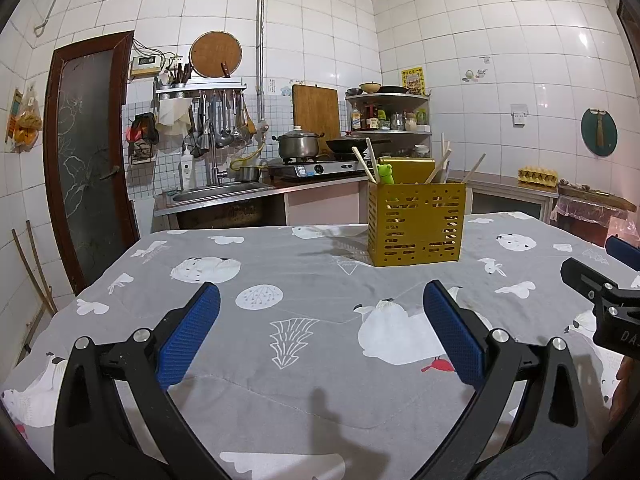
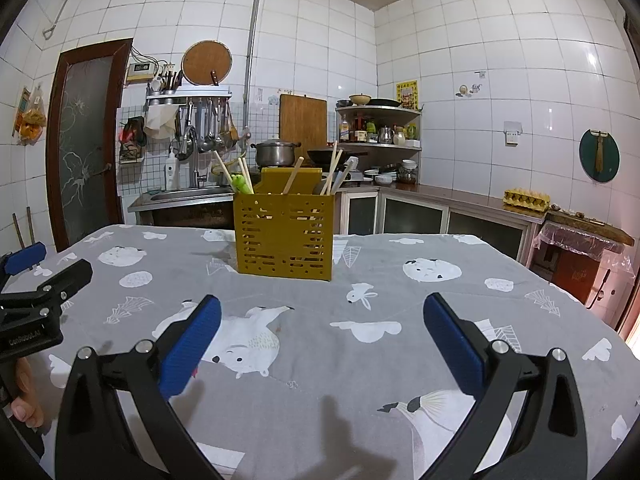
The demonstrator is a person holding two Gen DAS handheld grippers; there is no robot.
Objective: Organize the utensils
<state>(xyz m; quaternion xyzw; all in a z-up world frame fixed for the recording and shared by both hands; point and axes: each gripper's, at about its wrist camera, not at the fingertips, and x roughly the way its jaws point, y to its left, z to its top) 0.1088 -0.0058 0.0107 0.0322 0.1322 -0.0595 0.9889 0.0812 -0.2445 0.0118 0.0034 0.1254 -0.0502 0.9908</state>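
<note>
On tabletop: yellow caddy (image 1: 416, 224) stands upright toward the far side, well apart from both tools; cloth (image 1: 304, 280) around it carries nothing loose that I can see.
Utensils: chopsticks (image 2: 294, 176) and a green frog-topped piece (image 2: 241, 182) lean out of the caddy top, handles up. Leaning because the box is wide and they rest on its rim. A grey handle (image 2: 345, 174) sits at the caddy's right side, type unclear.
Left tool (image 1: 320, 312): spread wide, nothing between the blue pads (image 1: 188, 336), hovering low over the cloth near edge.
Right tool (image 2: 320, 320): also spread wide, empty, aimed nearly square at the caddy front.
Why so: both held back and level, likely a neutral pose; caddy looks loaded, so my read is the task is at its start or its end, can't tell which.
Room: wide bare cloth between tools and caddy, straight approach free. Tools sit side by side, each showing at the other's frame edge, so lateral swings risk a clash.
Edges: tabletop far edge just behind the caddy; pushing it forward could tip it off. Slotted walls could snag a pad.
</note>
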